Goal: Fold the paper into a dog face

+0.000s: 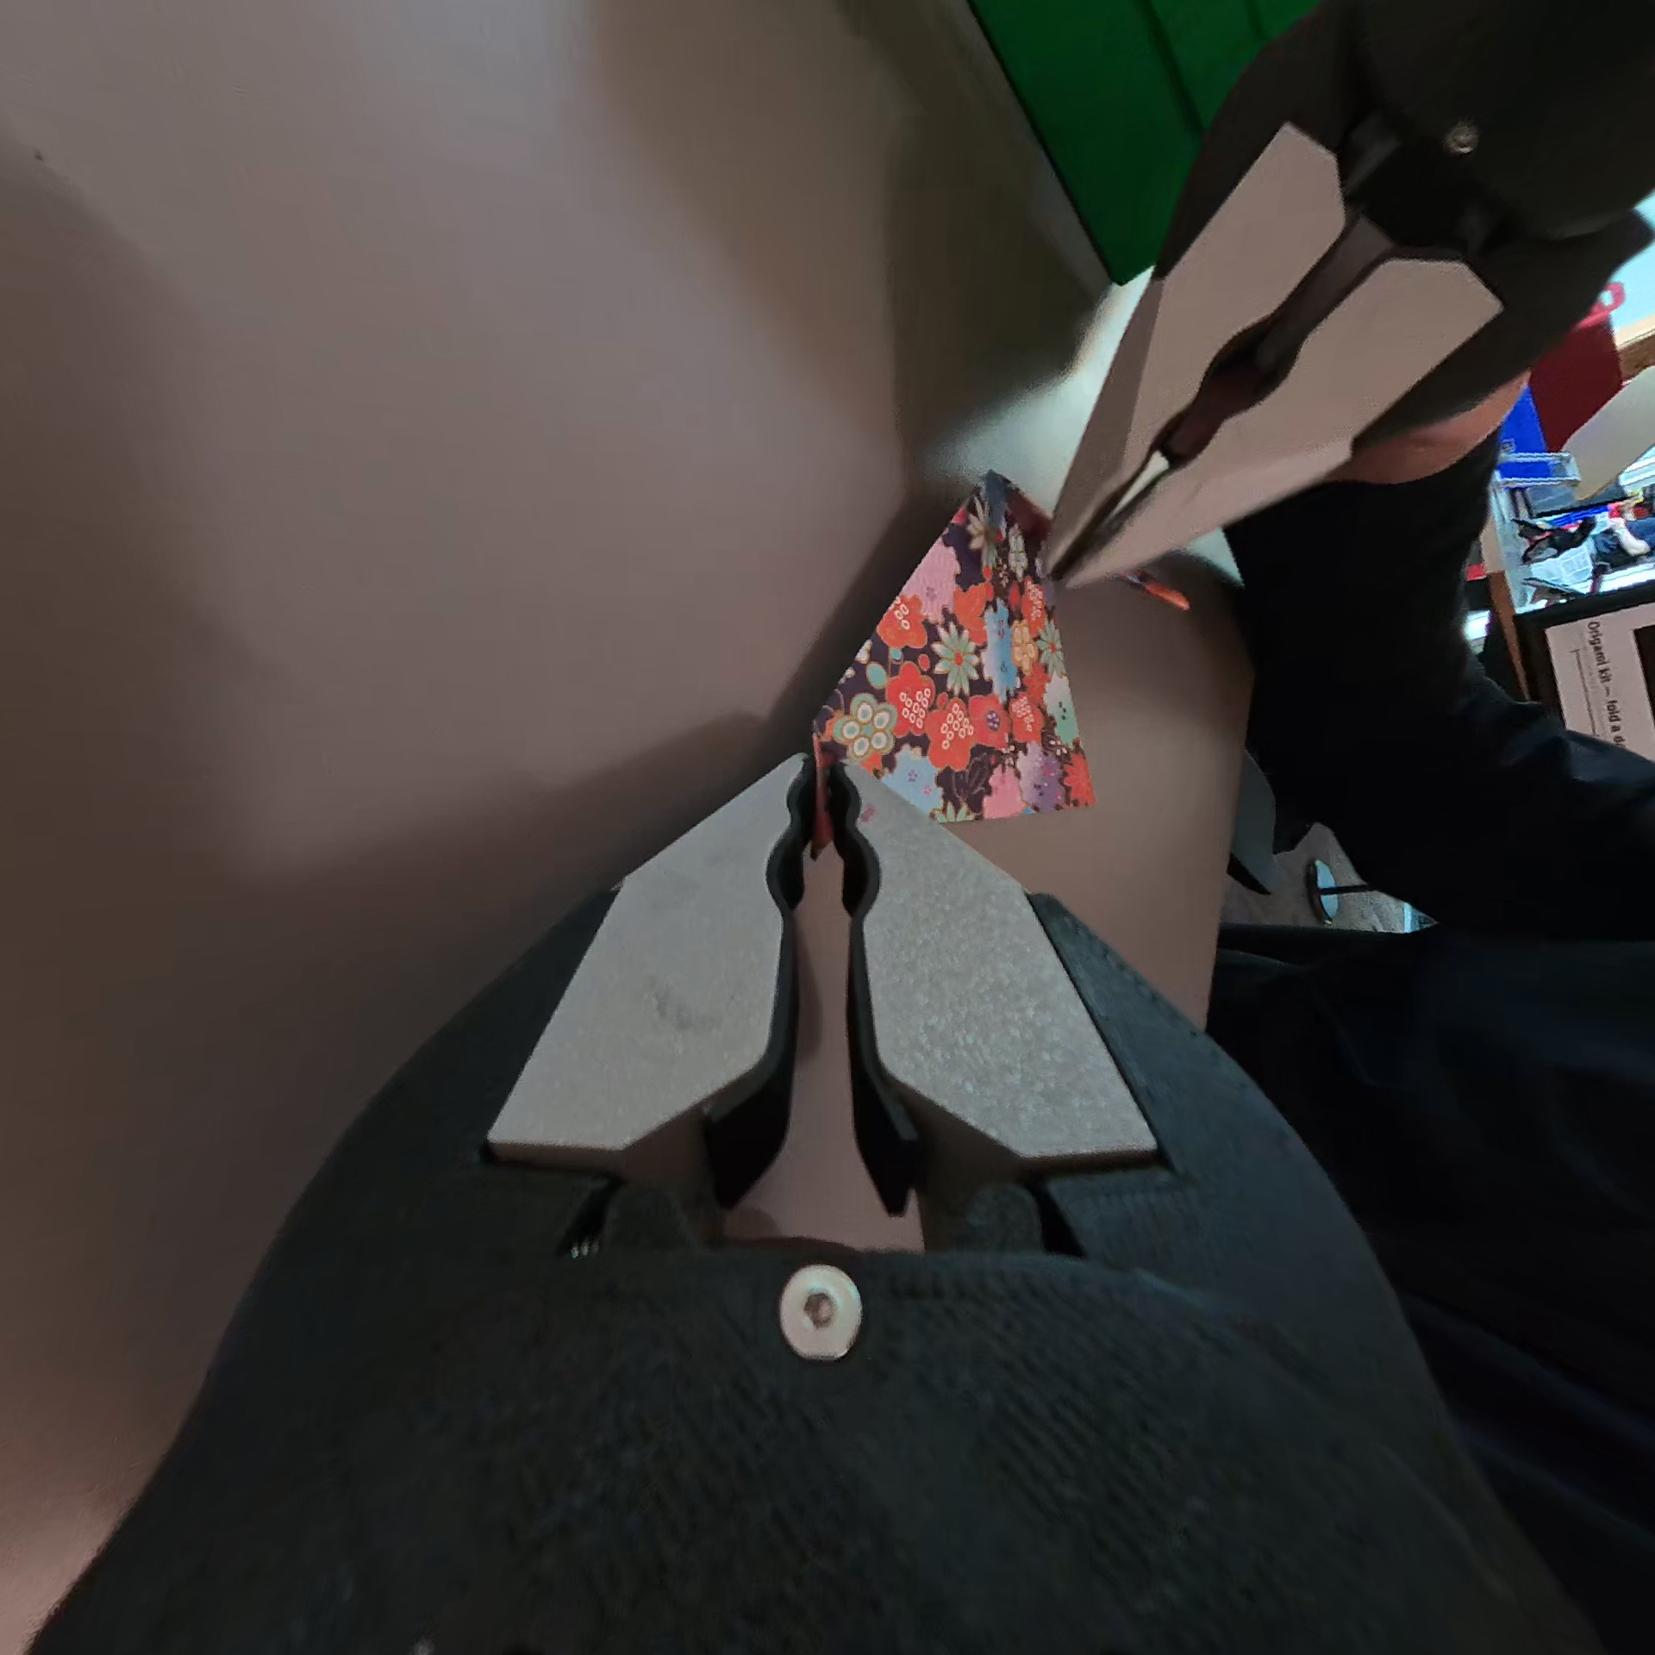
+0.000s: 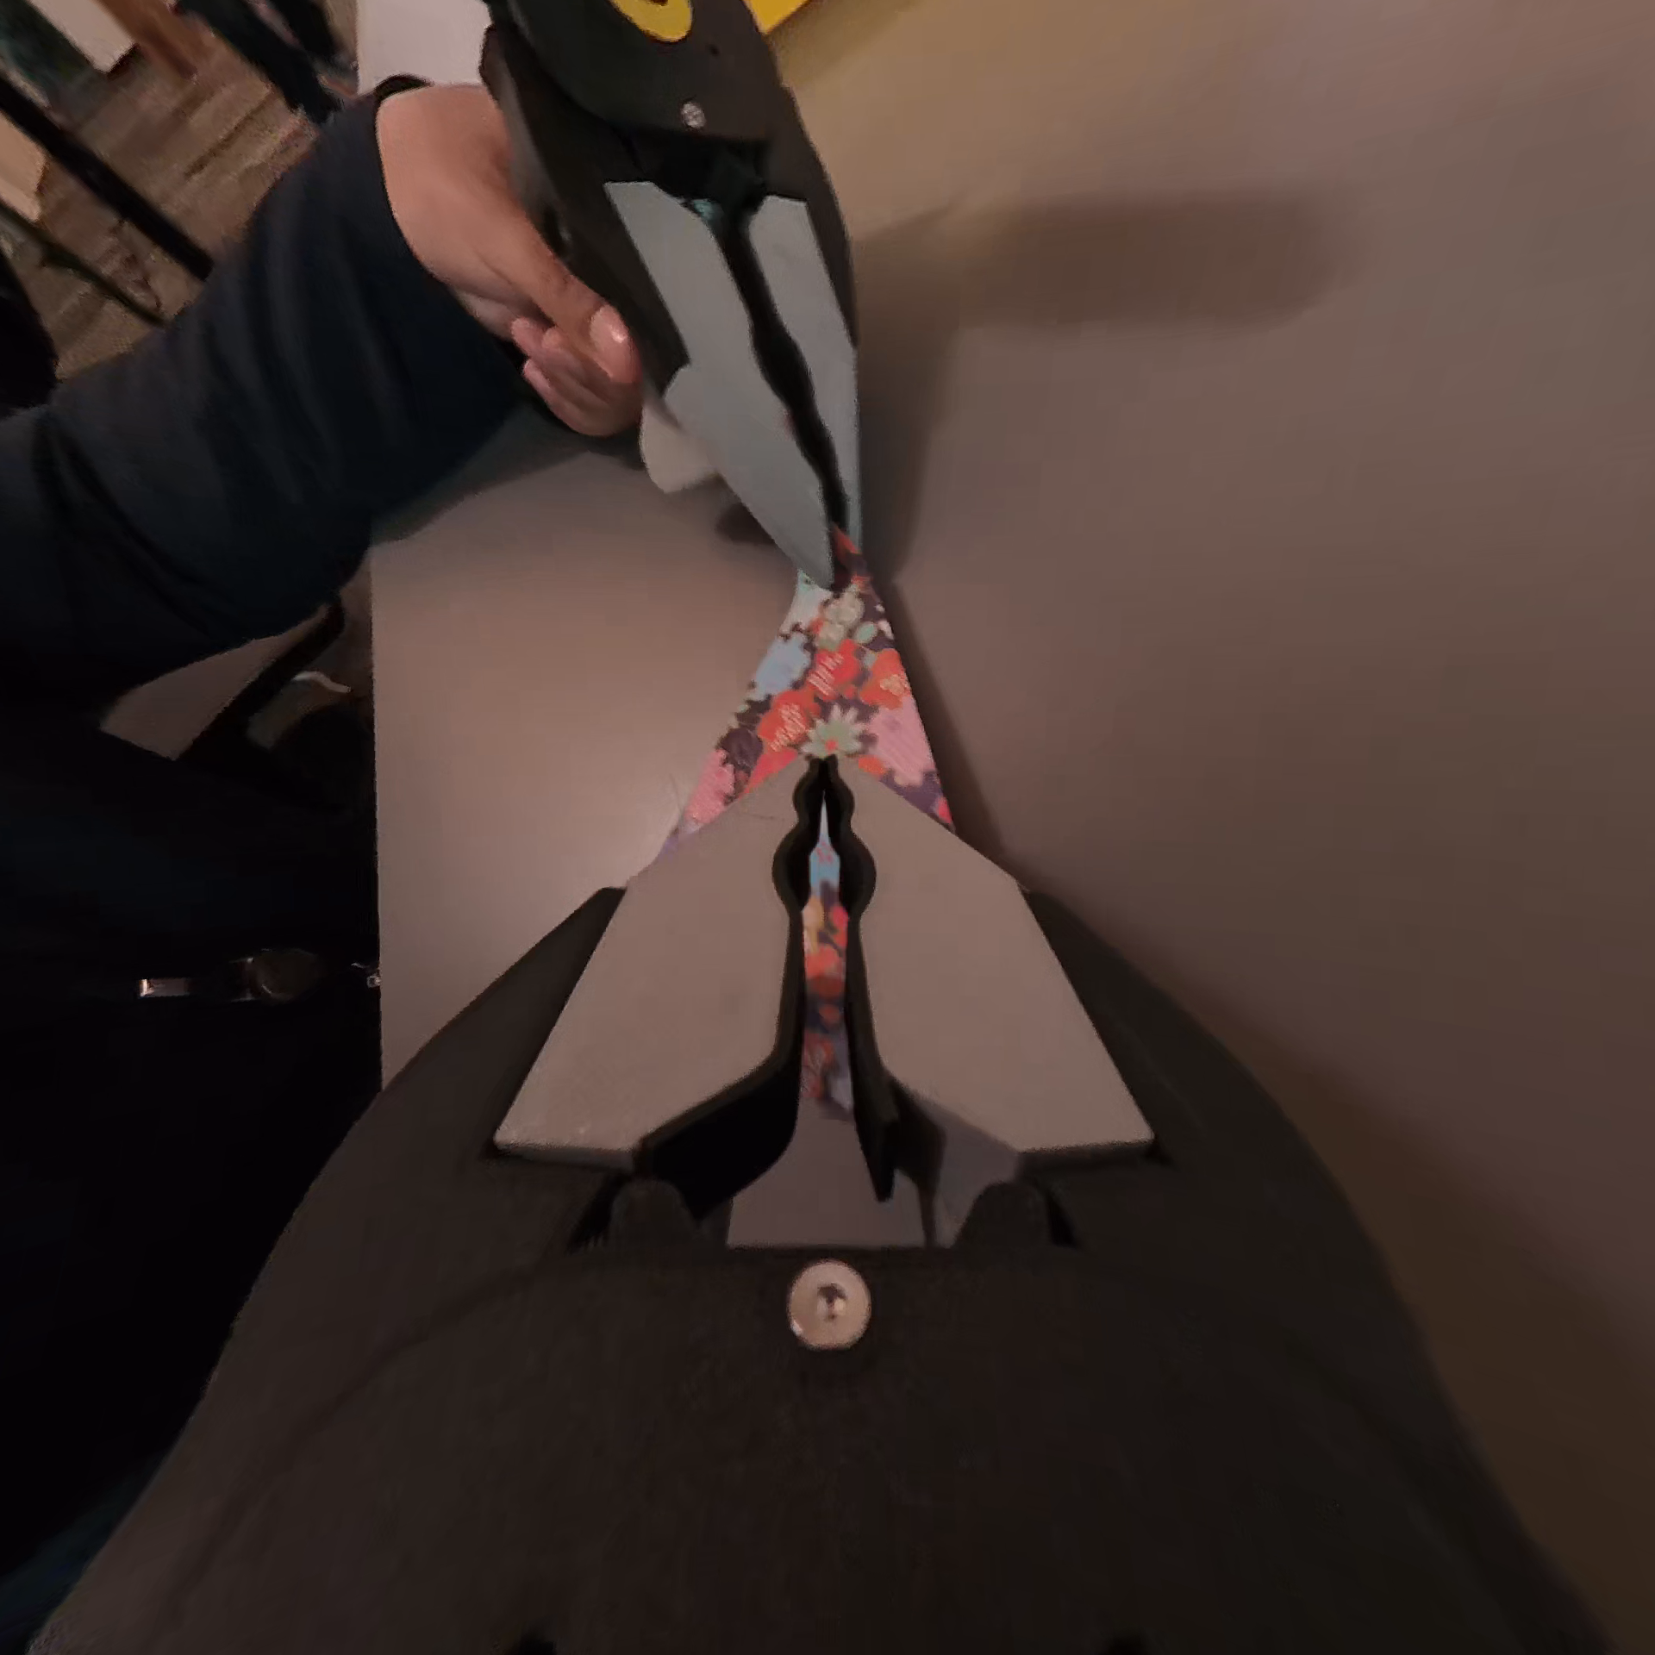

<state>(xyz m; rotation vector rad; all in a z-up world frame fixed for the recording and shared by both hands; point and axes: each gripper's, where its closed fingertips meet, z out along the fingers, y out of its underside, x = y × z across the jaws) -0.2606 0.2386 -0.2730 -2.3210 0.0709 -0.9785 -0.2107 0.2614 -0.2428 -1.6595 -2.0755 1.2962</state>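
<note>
The folded paper (image 1: 972,681), printed with red, pink and blue flowers on a dark ground, hangs in the air over the brown table (image 1: 448,448), stretched between both grippers. My left gripper (image 1: 819,784) is shut on the paper's near corner. My right gripper (image 1: 1061,573) shows at the upper right of the left wrist view, shut on the far corner. In the right wrist view my right gripper (image 2: 824,770) is shut on the paper (image 2: 833,690), which runs on between its fingers. The left gripper (image 2: 835,551) pinches the far end there.
A green box (image 1: 1101,116) stands at the table's far side. A printed sheet (image 1: 1603,663) lies at the right edge. A person's dark sleeve (image 2: 224,403) and hand (image 2: 555,358) hold the left gripper. The table's edge (image 2: 376,806) runs down the left. Spacing between my two grippers at the tips: around 8 cm.
</note>
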